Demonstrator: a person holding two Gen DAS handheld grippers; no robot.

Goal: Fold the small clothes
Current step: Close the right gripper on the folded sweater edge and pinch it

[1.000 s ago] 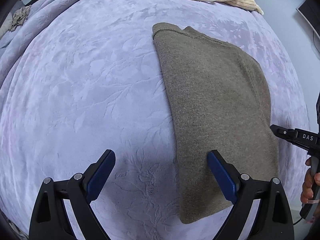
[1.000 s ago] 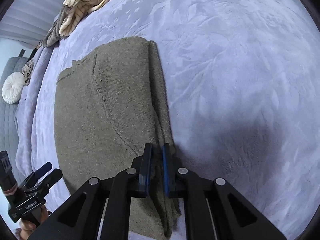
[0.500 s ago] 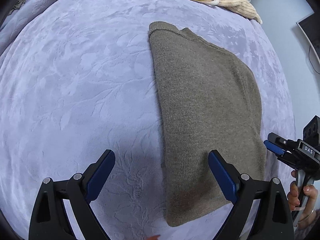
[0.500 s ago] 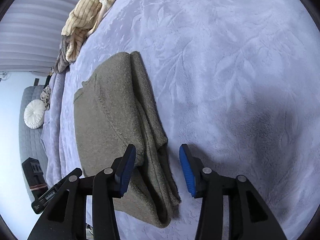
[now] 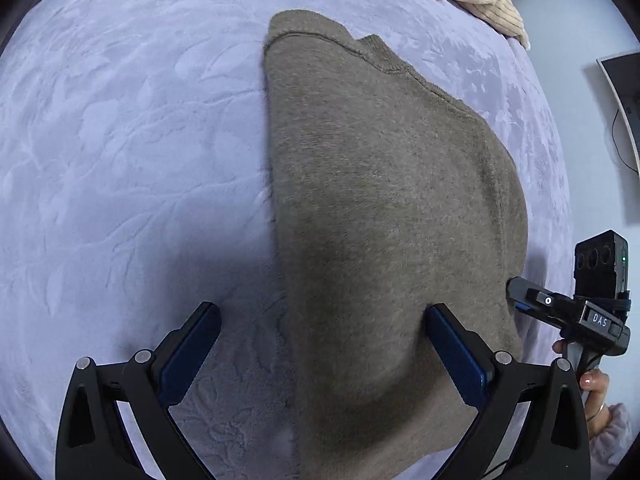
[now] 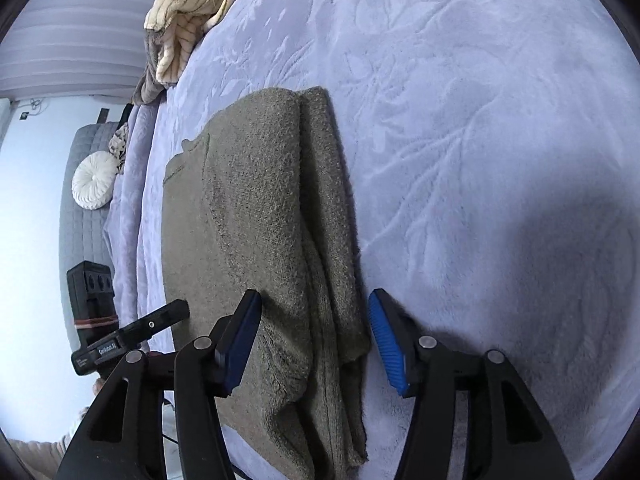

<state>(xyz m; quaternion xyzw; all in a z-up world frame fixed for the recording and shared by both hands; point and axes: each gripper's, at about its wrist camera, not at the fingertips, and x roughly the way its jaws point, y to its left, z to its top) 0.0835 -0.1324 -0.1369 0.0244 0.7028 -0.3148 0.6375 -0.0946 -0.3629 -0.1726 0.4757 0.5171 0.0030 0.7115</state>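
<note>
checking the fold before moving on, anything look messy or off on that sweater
Mostly tidy. The olive-brown sweater lies folded lengthwise on the lavender blanket, but its right edge shows loose, uneven layers that bunch and stick out near the hem. The right gripper, jaws just opened, straddles that edge without pressing it.

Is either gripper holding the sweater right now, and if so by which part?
Nothing is held. The right gripper has just opened and straddles the olive sweater's folded edge without pressing; the left gripper is wide open.
</note>
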